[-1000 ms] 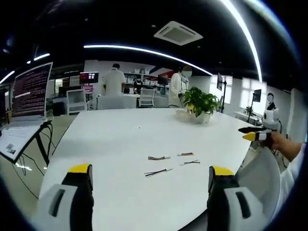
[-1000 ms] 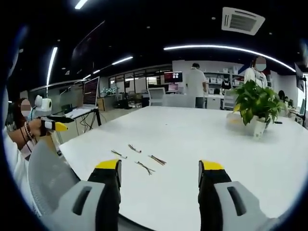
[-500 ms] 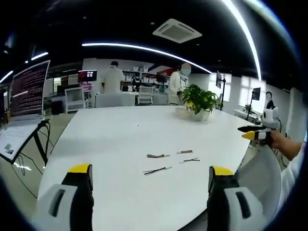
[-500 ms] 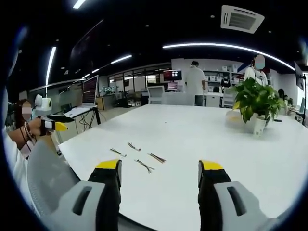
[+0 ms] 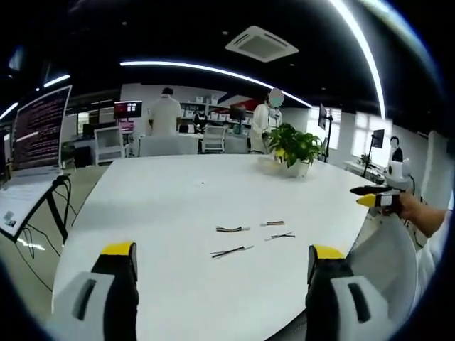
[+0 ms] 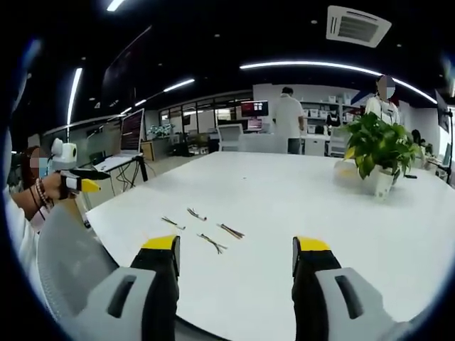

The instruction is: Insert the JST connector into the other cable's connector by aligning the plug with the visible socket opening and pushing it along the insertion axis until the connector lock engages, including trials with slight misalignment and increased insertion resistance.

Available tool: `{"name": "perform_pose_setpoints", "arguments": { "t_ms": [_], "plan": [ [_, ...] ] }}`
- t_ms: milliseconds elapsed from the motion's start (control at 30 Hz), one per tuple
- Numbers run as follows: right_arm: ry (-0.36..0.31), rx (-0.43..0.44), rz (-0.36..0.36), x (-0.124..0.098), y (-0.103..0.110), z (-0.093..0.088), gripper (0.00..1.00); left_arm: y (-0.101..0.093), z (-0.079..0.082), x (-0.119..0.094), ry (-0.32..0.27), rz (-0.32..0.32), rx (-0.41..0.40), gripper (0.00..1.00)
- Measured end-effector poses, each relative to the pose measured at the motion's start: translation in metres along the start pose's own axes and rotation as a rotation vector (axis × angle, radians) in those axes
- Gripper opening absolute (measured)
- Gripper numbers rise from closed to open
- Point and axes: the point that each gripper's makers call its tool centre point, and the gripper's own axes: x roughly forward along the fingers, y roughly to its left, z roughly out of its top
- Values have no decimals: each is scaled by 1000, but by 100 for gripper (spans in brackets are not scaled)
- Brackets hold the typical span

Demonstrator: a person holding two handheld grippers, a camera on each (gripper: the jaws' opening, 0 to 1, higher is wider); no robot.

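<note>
Several short wired JST cables lie loose on the white table (image 5: 163, 206). In the left gripper view they are a striped cable (image 5: 233, 229), a brown-tipped one (image 5: 274, 223), a thin one (image 5: 282, 236) and a dark one (image 5: 231, 251). The same group of cables (image 6: 213, 244) lies ahead in the right gripper view. My left gripper (image 5: 223, 250) is open and held back from the table edge, with nothing between its jaws. My right gripper (image 6: 236, 244) is also open and empty. Each gripper appears in the other's view: the right gripper (image 5: 373, 199) and the left gripper (image 6: 79, 184).
A potted plant (image 5: 295, 149) stands far back on the table, also visible as the plant (image 6: 377, 153). A laptop on a stand (image 5: 35, 142) sits off the left side. A grey chair back (image 6: 67, 263) is close by me. Two people stand at desks behind.
Both views have drifted very slightly. The cables lie where they were and both grippers stay open and empty.
</note>
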Motion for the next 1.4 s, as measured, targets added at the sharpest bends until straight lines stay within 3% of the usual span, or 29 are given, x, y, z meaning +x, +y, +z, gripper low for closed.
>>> {"name": "perform_pose_setpoints", "arguments": {
  "t_ms": [667, 1400],
  "plan": [
    [16, -28, 14, 11, -5, 7, 61, 0, 6, 12, 9, -13, 9, 98],
    [50, -38, 43, 50, -17, 9, 59, 11, 20, 58, 26, -81, 39, 96]
  ]
}}
